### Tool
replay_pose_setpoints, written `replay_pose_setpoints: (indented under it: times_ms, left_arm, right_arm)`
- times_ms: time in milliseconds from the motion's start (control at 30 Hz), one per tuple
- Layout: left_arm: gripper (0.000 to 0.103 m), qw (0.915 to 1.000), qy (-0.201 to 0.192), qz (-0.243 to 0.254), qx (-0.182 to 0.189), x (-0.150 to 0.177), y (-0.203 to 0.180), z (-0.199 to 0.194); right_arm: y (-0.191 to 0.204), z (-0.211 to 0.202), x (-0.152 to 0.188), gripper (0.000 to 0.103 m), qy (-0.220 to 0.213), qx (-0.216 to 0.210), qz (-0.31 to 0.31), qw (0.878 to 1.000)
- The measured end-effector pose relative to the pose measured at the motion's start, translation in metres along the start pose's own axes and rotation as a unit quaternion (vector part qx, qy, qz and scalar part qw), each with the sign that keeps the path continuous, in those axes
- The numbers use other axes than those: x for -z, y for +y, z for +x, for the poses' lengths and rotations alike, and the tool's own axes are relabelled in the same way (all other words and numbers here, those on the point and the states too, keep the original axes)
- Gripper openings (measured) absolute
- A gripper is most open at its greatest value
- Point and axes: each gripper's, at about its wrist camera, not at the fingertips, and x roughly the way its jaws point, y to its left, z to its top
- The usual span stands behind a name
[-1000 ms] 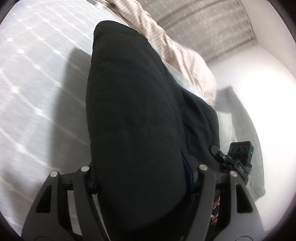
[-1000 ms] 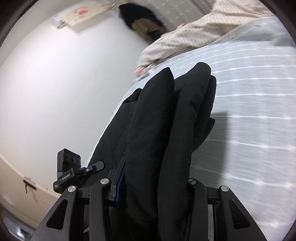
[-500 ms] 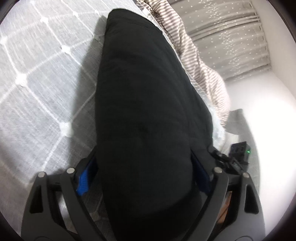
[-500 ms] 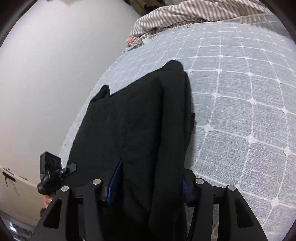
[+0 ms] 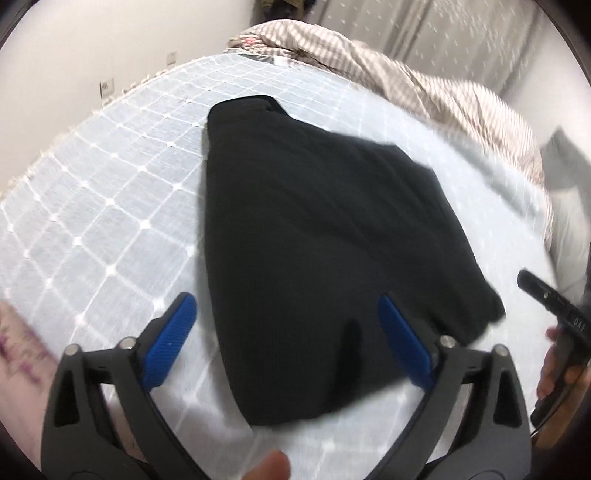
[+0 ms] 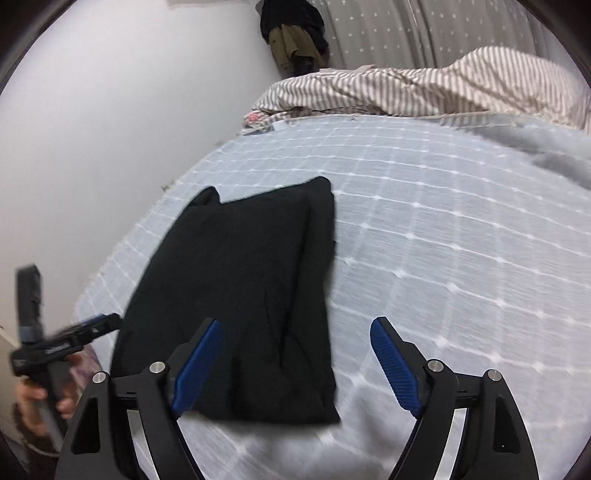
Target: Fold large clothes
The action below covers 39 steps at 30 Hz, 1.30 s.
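A folded black garment point(image 5: 317, 236) lies flat on the light quilted bed cover point(image 5: 110, 206). My left gripper point(image 5: 286, 301) hovers over its near end, jaws opening wide, blue pads point(image 5: 170, 341) clear of the cloth and nothing gripped. In the right wrist view the same garment point(image 6: 243, 291) lies to the left, and my right gripper point(image 6: 299, 325) hangs above its near right edge, jaws opening, pads point(image 6: 393, 365) not touching it. Each view shows the other gripper at its side: the right one point(image 5: 557, 314) and the left one point(image 6: 55, 343), each in a hand.
A striped beige duvet point(image 6: 424, 88) is bunched at the far end of the bed. A white wall point(image 6: 92, 129) runs along the left side. Dotted grey curtains point(image 6: 424, 33) and hanging dark clothes point(image 6: 295, 33) stand behind. A grey pillow point(image 5: 565, 166) lies at right.
Both grippers let go of the black garment and drew back and up; their jaws spread wide. The garment, held up a second ago, now lies flat on the bed.
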Motion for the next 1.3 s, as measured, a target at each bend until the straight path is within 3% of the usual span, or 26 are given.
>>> replay_pose_setpoints:
  times_ms: [167,400,600,1300]
  left_arm:
    - [0.102,0.9985,-0.016,0.032,-0.041,0.028,-0.031,-0.025]
    - [0.102,0.9983,-0.016,0.006,-0.056,0.067,-0.052,-0.041]
    - [0.102,0.9944,-0.026,-0.025,-0.099,0.083,-0.052,-0.044]
    - [0.102,0.9943,-0.020,-0.022,-0.102,0.092,-0.059,-0.044]
  right_arm:
    - [0.003,-0.019,0.029,0.087,0.013,0.036,-0.002,0.999]
    - [0.017,-0.029,0.057,0.088,0.034,0.078,-0.023,0.996]
    - [0.027,-0.024,0.069,0.088,0.046,0.094,-0.056,0.993]
    - [0.041,-0.013,0.079,0.088,0.066,0.086,-0.085,0.991]
